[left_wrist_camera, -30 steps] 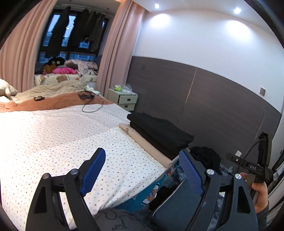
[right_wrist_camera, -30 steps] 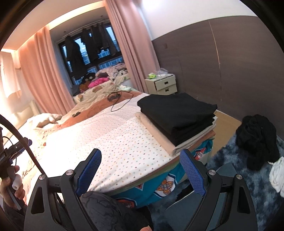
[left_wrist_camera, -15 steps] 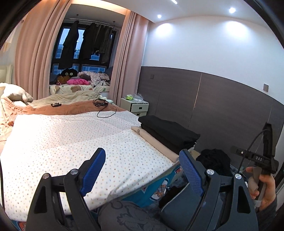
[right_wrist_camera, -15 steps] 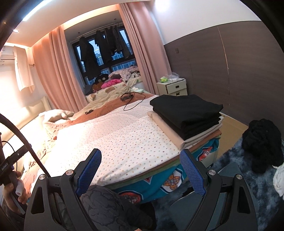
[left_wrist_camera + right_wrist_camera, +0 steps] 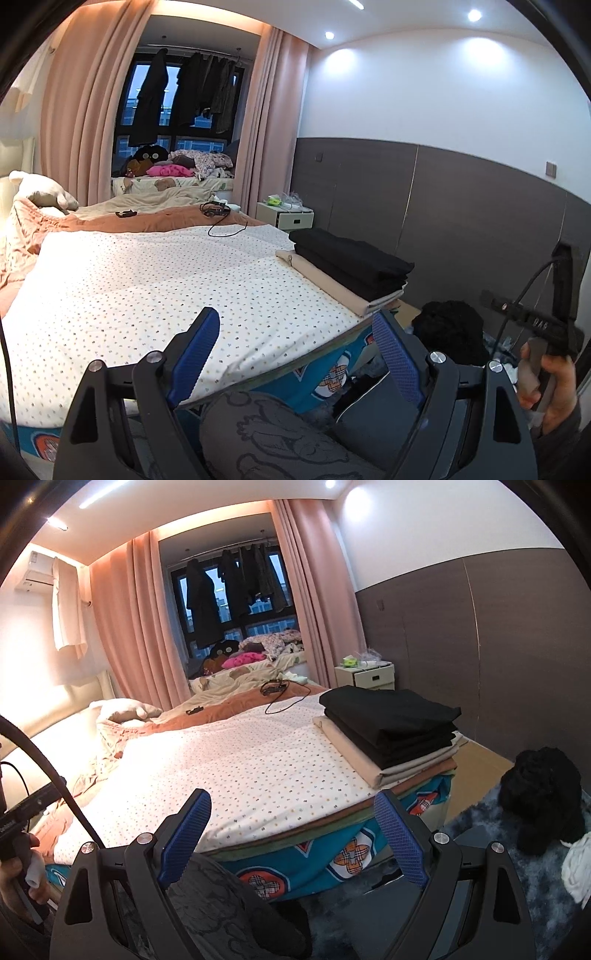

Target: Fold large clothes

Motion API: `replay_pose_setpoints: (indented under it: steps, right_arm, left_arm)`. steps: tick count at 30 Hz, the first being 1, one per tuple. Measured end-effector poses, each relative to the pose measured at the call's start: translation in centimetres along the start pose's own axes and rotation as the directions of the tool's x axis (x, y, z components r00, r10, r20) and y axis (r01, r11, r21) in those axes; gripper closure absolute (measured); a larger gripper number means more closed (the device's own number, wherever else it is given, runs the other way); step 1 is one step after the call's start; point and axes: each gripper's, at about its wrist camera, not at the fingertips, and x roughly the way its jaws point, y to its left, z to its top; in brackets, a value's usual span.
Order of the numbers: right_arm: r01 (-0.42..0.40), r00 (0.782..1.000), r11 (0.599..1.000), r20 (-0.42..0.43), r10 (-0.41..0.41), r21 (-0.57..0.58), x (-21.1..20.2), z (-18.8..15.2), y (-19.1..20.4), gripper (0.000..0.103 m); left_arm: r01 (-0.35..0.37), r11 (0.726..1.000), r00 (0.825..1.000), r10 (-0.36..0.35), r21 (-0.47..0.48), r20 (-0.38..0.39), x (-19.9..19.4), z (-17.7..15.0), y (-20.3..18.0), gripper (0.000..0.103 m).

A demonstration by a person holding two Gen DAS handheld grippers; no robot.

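A stack of folded clothes (image 5: 354, 266) (image 5: 391, 720), black pieces on beige ones, lies at the right corner of the bed (image 5: 147, 280) (image 5: 258, 760) with its dotted white cover. A crumpled black garment (image 5: 450, 328) (image 5: 543, 794) lies on the floor to the right, with a white one (image 5: 578, 864) beside it. My left gripper (image 5: 295, 354) is open and empty, held off the foot of the bed. My right gripper (image 5: 291, 834) is open and empty too, also short of the bed edge. A hand (image 5: 554, 387) holds the right tool at the left view's edge.
A dark-trousered knee (image 5: 266, 435) (image 5: 221, 897) sits under both grippers. A blue shaggy rug (image 5: 498, 886) covers the floor. A black cable and device (image 5: 218, 214) lie on the brown blanket (image 5: 147, 221). A nightstand (image 5: 365, 675) stands by the dark panelled wall; clothes hang at the window.
Both grippers have drawn back from the bed and sunk a little, so more of the bed and room shows. Their jaws stayed wide apart and empty.
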Motion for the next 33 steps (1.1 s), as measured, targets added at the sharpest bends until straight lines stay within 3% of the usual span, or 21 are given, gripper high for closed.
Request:
replay_pose_setpoints:
  steps: [14,33]
  right_arm:
    - [-0.003,1.0,1.0,-0.021,0.003,0.011,0.5,-1.3,0.6,0.014]
    - [-0.01,0.999,1.0,-0.031,0.011,0.028,0.3,-1.4,0.4,0.014]
  left_arm:
    - [-0.074,0.997,0.997,0.075,0.026,-0.004,-0.7,-1.0,-0.6,0.017]
    - [-0.109,0.994,0.994,0.109,0.008,-0.017,-1.3,-1.6,0.3,0.017]
